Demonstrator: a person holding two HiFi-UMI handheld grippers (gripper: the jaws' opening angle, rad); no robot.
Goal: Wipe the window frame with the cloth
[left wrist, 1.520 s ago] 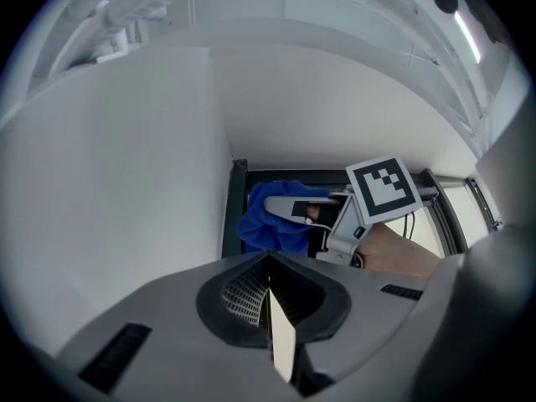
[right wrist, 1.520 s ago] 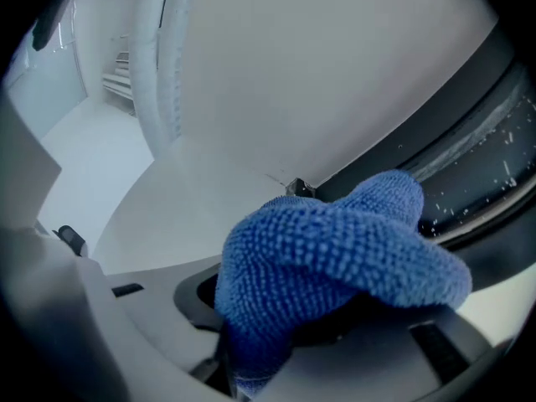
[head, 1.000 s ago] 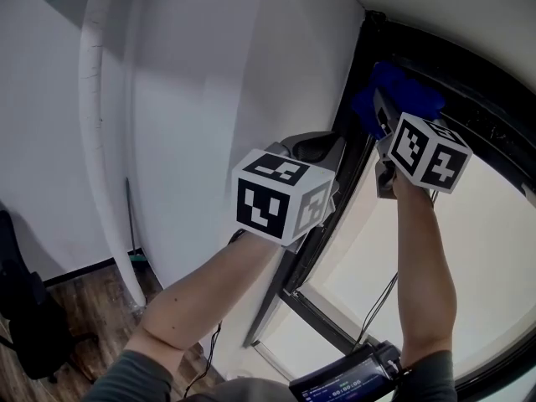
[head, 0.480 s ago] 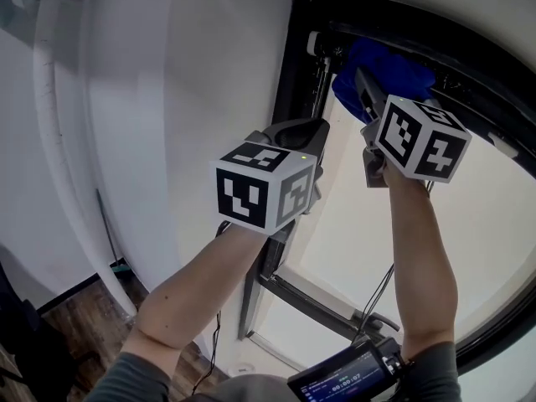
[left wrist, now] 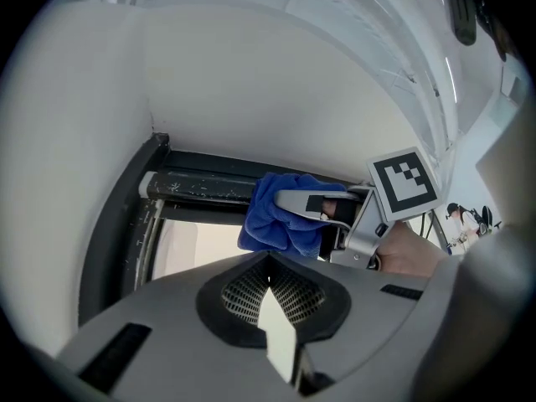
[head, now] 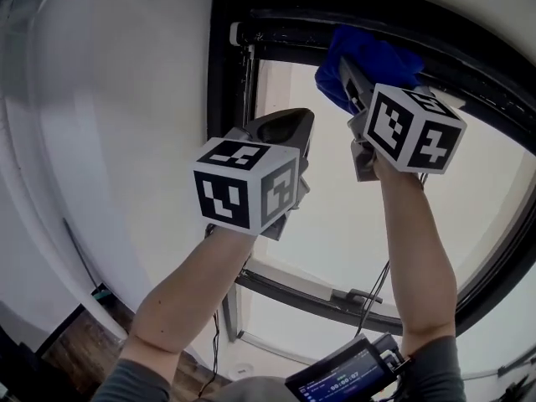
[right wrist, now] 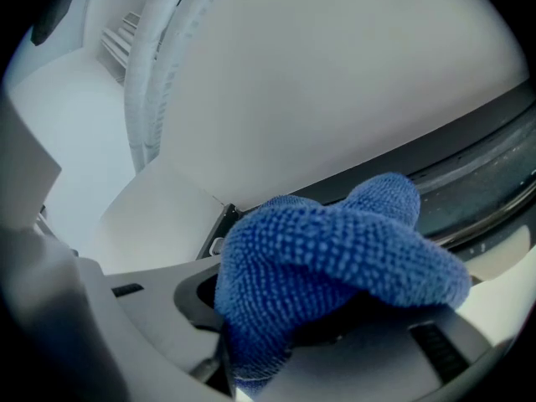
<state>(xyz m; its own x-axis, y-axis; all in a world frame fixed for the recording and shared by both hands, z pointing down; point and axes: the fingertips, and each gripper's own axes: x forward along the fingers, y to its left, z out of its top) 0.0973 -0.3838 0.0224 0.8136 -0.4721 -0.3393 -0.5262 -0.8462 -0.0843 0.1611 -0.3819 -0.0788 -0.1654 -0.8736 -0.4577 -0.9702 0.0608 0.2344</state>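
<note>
Cloth [head: 378, 57]: in right gripper [head: 350, 80], at the top bar of the frame [head: 276, 12].
Left gripper [head: 289, 132]: lower left of cloth, apart.
Wall [head: 109, 99]: left of frame.

Two tools: left tool [head: 295, 122], right tool [head: 345, 75]; one cloth [head: 373, 59]; one window frame [head: 222, 74]; one screen device [head: 343, 379].

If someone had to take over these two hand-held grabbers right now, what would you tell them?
Right gripper: shut on the blue cloth, held up at the top bar of the black window frame.
Left gripper: shut, empty, below the frame's top left corner.
Done: cannot tell how much is wiped.
Left: light specks show on the top bar left of the cloth; wipe there, then probably the sides.
</note>
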